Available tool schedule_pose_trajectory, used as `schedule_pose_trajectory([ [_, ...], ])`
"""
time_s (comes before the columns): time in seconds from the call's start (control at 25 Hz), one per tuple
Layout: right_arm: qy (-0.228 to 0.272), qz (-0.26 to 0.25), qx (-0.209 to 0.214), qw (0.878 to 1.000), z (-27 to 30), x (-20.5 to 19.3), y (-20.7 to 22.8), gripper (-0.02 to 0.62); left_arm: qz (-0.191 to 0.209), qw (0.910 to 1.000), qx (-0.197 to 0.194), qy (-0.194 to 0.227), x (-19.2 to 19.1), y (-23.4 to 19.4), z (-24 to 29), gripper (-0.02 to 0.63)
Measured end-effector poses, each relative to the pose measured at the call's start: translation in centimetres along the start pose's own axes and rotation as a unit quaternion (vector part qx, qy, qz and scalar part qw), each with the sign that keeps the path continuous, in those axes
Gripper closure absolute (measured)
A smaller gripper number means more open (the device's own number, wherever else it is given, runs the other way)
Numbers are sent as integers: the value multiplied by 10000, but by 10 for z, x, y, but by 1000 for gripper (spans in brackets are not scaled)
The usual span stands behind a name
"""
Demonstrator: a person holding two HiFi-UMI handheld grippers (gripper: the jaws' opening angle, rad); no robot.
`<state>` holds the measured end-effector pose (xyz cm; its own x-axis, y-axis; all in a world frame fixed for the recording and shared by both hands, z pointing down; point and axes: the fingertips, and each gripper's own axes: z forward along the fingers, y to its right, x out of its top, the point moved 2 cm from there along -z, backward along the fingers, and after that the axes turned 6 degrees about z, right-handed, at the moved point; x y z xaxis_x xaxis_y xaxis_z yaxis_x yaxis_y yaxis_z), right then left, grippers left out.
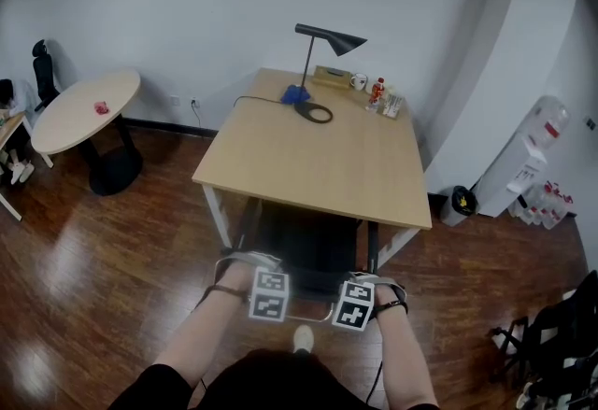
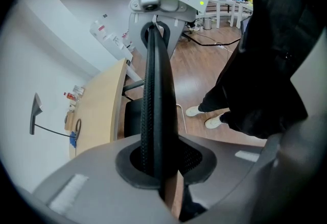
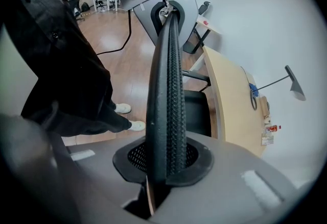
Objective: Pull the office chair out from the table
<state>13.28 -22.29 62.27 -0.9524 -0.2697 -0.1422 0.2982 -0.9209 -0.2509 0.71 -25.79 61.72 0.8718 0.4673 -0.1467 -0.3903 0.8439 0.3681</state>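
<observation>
The black office chair (image 1: 304, 247) stands tucked under the near edge of the wooden table (image 1: 318, 156). Its backrest top edge (image 2: 156, 90) runs from my left gripper (image 2: 158, 172) up to the right gripper (image 2: 158, 19). My left gripper (image 1: 254, 266) is shut on that edge at the chair's left. My right gripper (image 1: 370, 279) is shut on the same edge (image 3: 168, 80) at the chair's right, with the left gripper (image 3: 166, 8) at its far end. Both point steeply down. The seat (image 3: 196, 110) lies below, beside the table edge (image 3: 230, 95).
On the table's far end stand a black desk lamp (image 1: 327, 44) and small items. A round table (image 1: 84, 109) is at the left, a water dispenser (image 1: 528, 151) and a bin (image 1: 459, 203) at the right. The person's shoe (image 1: 303, 337) is on the wooden floor behind the chair.
</observation>
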Motion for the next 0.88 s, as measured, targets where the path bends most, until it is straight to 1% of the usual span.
schedule_pose_trajectory([
  [0.24, 15, 54, -36, 10000, -4, 1, -16, 535, 59, 10000, 38, 36, 3, 15, -5, 555],
  [0.48, -1, 82, -32, 10000, -9, 0, -28, 535, 71, 10000, -4, 58, 7, 25, -11, 555],
  [0.72, 39, 57, -27, 10000, -12, -1, -40, 535, 51, 10000, -13, 18, 11, 37, -15, 555],
  [0.88, 38, 17, 1, 10000, -16, 0, -53, 534, -38, 10000, -71, 3, 13, 50, -19, 554],
])
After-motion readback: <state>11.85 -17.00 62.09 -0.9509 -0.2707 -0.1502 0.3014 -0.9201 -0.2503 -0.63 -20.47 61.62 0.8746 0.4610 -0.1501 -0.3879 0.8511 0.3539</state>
